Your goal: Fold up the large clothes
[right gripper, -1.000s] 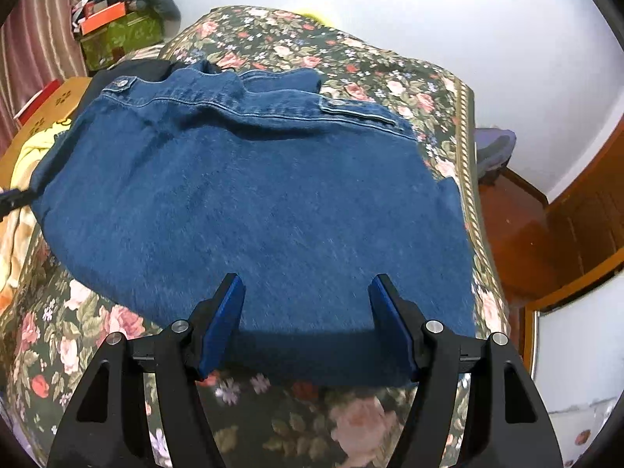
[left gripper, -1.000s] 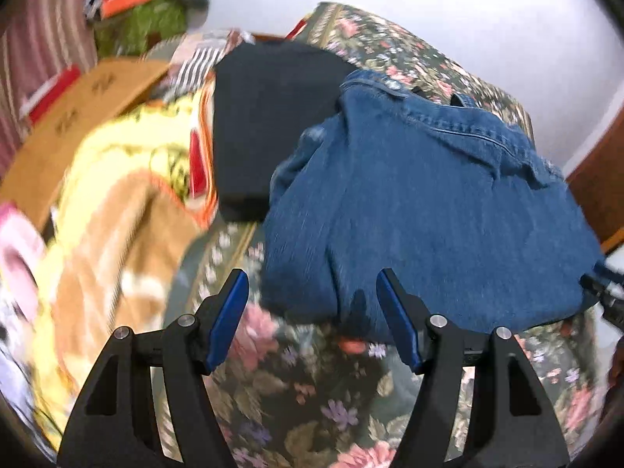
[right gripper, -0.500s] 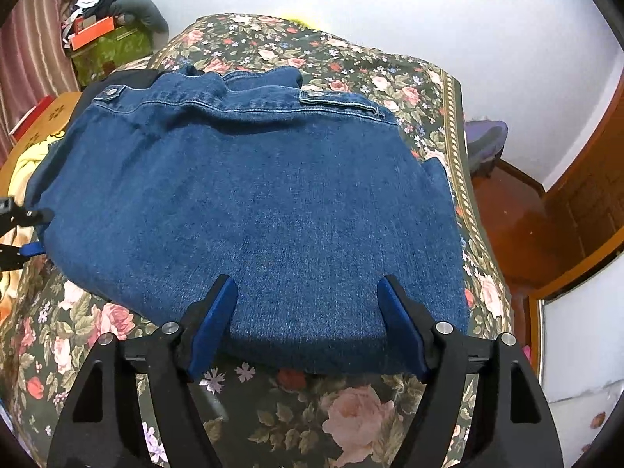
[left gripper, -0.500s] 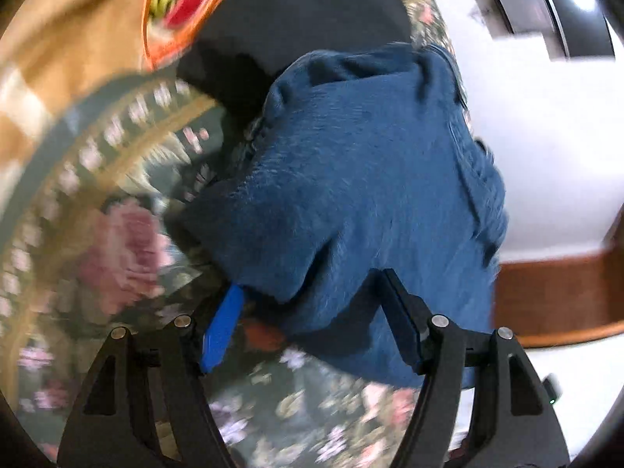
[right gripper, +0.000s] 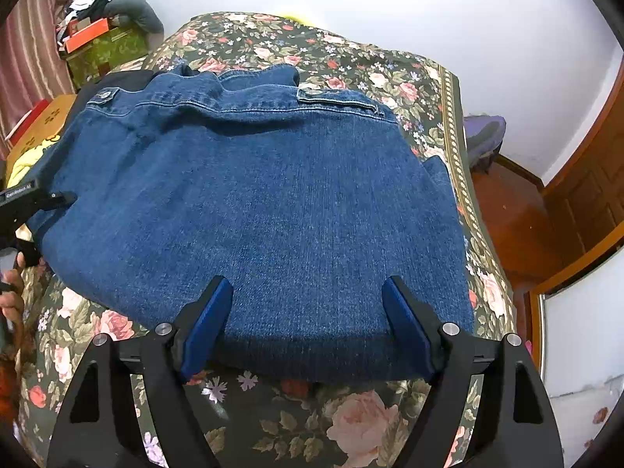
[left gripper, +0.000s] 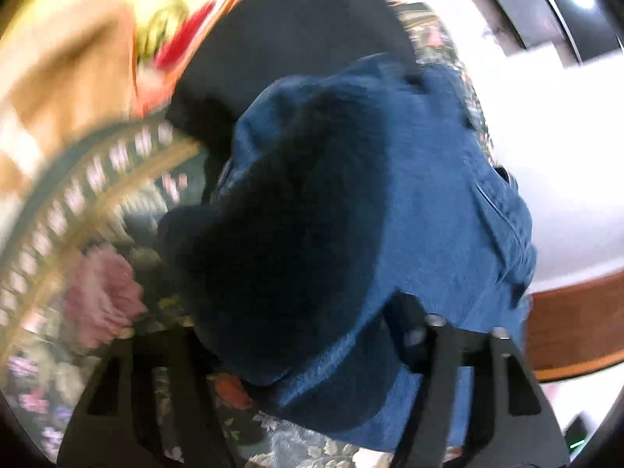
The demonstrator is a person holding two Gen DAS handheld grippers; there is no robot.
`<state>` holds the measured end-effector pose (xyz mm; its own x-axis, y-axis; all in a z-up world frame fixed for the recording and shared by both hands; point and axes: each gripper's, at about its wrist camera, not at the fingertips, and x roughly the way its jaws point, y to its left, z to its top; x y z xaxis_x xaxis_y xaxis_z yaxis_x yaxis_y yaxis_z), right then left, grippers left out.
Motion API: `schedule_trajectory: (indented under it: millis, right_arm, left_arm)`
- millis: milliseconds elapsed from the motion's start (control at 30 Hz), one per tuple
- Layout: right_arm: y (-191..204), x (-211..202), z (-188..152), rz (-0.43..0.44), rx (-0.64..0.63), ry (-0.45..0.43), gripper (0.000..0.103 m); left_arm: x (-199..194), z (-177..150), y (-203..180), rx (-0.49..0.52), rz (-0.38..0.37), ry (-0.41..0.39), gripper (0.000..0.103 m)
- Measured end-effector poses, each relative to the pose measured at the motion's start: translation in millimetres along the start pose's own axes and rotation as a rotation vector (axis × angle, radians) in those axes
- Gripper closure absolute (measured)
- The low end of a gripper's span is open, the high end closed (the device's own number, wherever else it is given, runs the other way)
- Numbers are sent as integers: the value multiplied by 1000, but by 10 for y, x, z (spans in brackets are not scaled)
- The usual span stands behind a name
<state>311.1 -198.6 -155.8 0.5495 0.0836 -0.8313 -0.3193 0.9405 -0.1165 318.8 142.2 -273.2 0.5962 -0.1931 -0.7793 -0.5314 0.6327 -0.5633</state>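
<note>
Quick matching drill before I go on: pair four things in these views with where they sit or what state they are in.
Things:
1. denim garment
2. black garment
3. left tool
4. right tool

Places or states:
A. jaws closing with a bunched denim edge between them
B. at the near hem of the denim, jaws opening, pads apart over the cloth
C. spread across the floral bedspread
D. beside the denim at its left end

Pairs: 1-C, 2-D, 3-A, 4-B
</note>
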Motion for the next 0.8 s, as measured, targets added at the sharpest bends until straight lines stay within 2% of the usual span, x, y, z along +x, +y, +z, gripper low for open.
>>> schedule_trajectory:
  millis: [33,100,200,300,433,500,667,733,800]
  right_arm:
    - [-3,-13,9,7,2,5,26]
    - [-1,-39,28,23,6,14,26]
    - [34,-95,93,68,18,22,26]
    - [135,-200,194,107,17,-1,26]
    - [412,-294,328,159,-20,-34,26]
    - [606,-274,364,205,-41,-29,26]
    - [1008,-64,327,303,-73,23,26]
    - [1129,73,303,373,-52,65,26]
    - [1196,224,296,457,-17,128,26]
  left_arm:
    - [-65,-16,-92,40,32,-29,60]
    - [-247,-29,-289,121,78,-97,72]
    - [-554,-20,-502,190,41,-184,81]
    - [-920,-14,-719,257,-8,-275,84]
    - [-1332,-10,-869,275,-99,-334,86]
    - [-1515,-27,-869,290,-118,-374,86]
    - [-1782,-18,-869,319,-120,-459,87]
    - [-1850,-18,-881,342,-108,-483,87]
    - [-1856,-32,-936,388,-62,-507,87]
